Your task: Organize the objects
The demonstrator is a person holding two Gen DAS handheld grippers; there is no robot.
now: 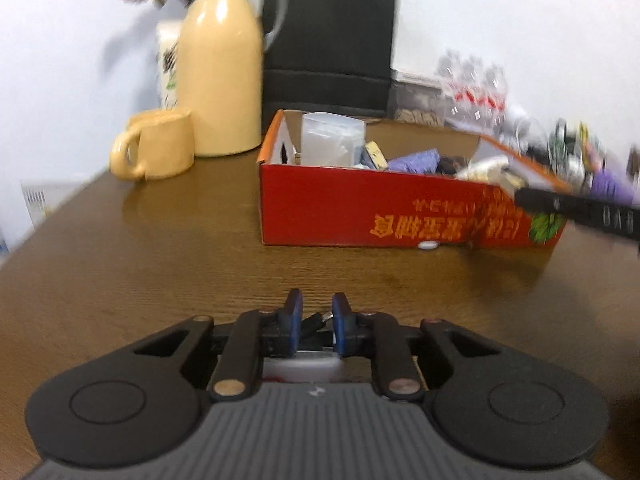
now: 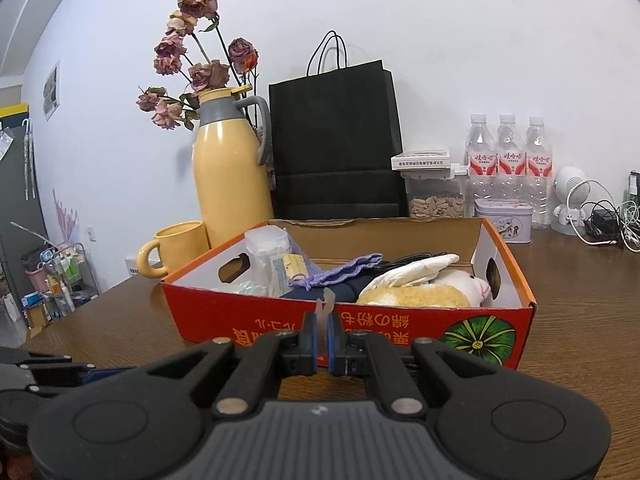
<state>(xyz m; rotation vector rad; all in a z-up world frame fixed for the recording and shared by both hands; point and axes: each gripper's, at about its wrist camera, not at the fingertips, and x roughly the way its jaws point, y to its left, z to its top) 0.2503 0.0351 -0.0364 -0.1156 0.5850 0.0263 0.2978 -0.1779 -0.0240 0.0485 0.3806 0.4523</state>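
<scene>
Left wrist view: found the left gripper [image 1: 317, 312] low over the near edge of the desk [image 1: 140, 248], jaws drawn almost together on a small dark object [image 1: 316, 325], possibly keys; judged picked up for filing. Noted the red box [image 1: 340, 208] mid-desk, open-topped and already partly filled. Logged the mug [image 1: 160, 148] and flask [image 1: 220, 80] toward the far left corner, clear of the work.

Right wrist view: found the right gripper [image 2: 323, 328] just before the box's near wall, jaws fully closed, pinching a thin pale strip [image 2: 326, 305]. Judged ready for dropping over the wall beside the plush toy [image 2: 424, 292].
</scene>
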